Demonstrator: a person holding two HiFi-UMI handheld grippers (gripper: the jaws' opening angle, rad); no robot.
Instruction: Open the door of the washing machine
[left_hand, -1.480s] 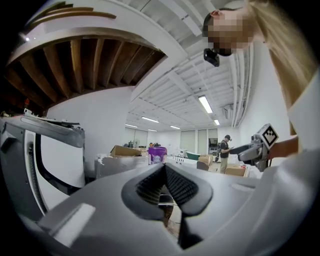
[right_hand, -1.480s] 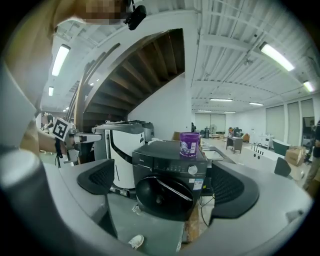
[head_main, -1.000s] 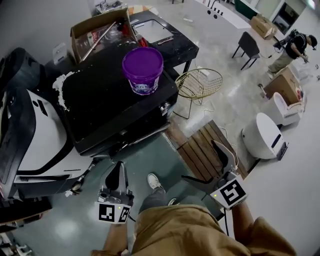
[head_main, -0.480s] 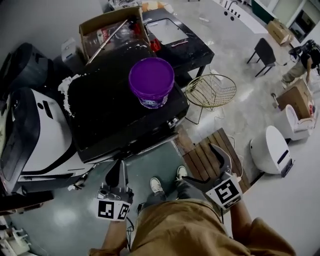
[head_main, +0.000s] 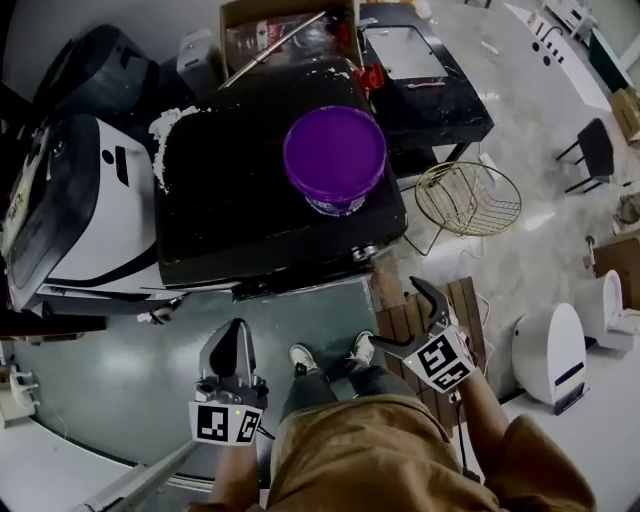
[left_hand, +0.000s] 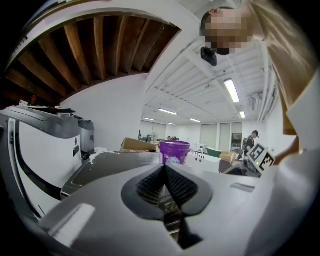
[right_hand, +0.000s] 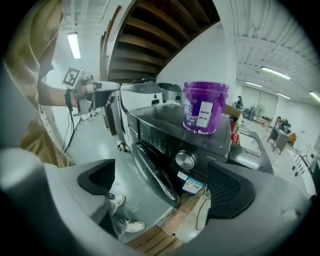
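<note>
The black washing machine (head_main: 250, 210) stands in front of me, a purple bucket (head_main: 335, 158) on its top. Its round dark door (right_hand: 152, 170) and a silver knob (right_hand: 185, 160) show in the right gripper view; the door lies against the front. My left gripper (head_main: 234, 345) hangs low over the green floor, short of the machine, jaws shut on nothing (left_hand: 164, 172). My right gripper (head_main: 398, 318) is open and empty to the right of my legs, facing the door (right_hand: 162, 186) from a distance. From the head view the door is mostly hidden under the top's edge.
A white machine (head_main: 85, 200) stands left of the washer, and a cardboard box (head_main: 290, 28) and a black table (head_main: 430, 90) behind it. A wire basket stool (head_main: 468, 197), wooden slats (head_main: 462, 310) and a white appliance (head_main: 555, 350) are at the right. My shoes (head_main: 302, 358) stand before the door.
The head view has swung so the washer sits more central and closer. Both grippers stay low in front of it; the right one has edged slightly toward the machine.
</note>
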